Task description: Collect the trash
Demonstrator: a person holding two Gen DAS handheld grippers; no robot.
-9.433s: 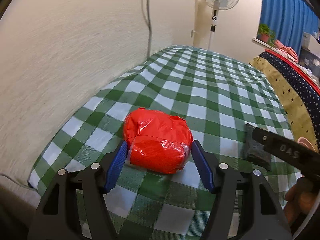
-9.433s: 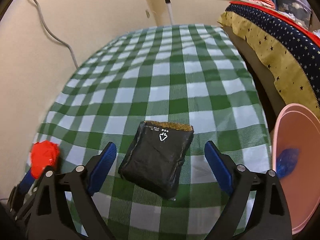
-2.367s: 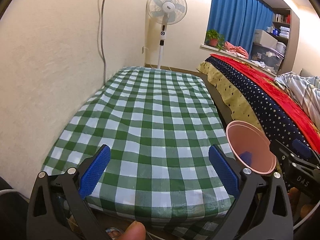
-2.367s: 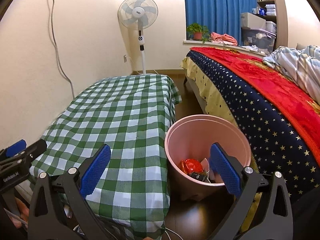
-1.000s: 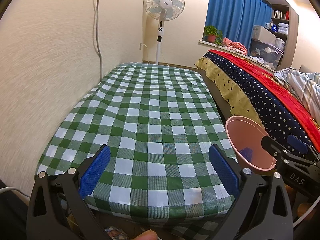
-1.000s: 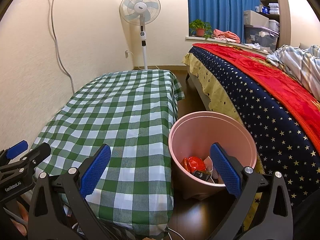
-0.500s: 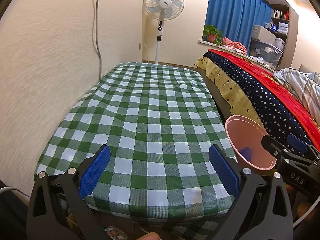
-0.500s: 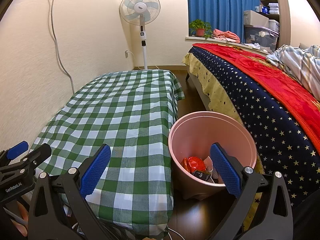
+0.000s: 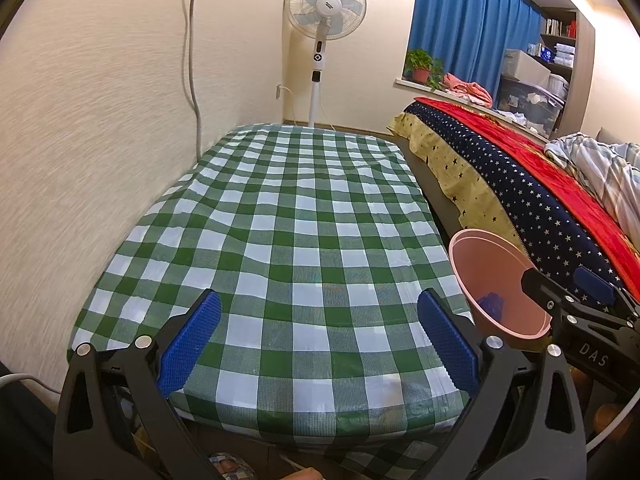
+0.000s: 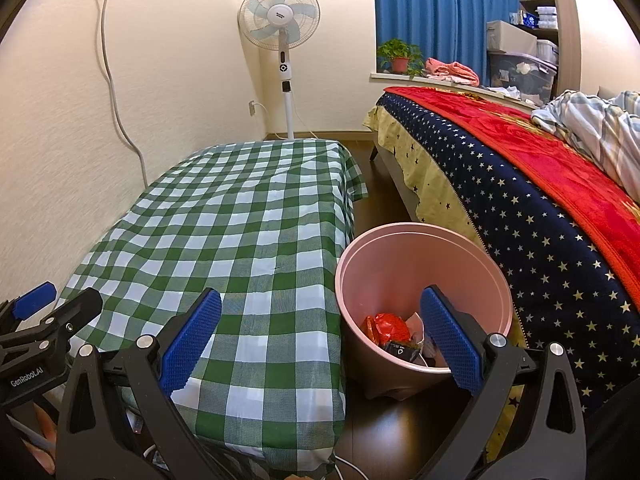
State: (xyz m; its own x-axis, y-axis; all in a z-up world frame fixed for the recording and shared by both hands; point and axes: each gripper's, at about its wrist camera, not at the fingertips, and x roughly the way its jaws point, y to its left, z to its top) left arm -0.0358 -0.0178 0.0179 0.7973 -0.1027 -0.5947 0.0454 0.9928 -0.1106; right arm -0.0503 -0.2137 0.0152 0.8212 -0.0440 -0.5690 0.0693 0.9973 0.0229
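Looking down the length of the low bench covered in a green-and-white checked cloth [image 9: 296, 240], I see nothing lying on it: the whole cloth that shows in both wrist views is bare of litter. My left gripper [image 9: 318, 342] hovers over the near end of it with its blue-padded fingers spread wide and nothing between them. My right gripper [image 10: 320, 344] is just as wide apart and just as empty, held off the bench's near right corner, its right finger in front of the round pink plastic waste bin [image 10: 384, 264].

That bin stands on the dark floor in the gap between the bench and the bed with the star-patterned navy cover and red blanket [image 10: 560, 200], close against the hanging edge of the cloth. Inside it, at the bottom, I can make out a crumpled red plastic wrapper [image 10: 386, 328], a flat black packet with a small white arrow mark [image 10: 400, 350], and some pale scraps beside them that I cannot identify. From the left view a bit of blue [image 9: 490, 304] also shows low against the bin's inner wall.

My reading is that the collecting is done, or as good as done: the trash sits in the bin and both grippers are free. What might remain is only a check of the floor around the bench, most of which is hidden from me.
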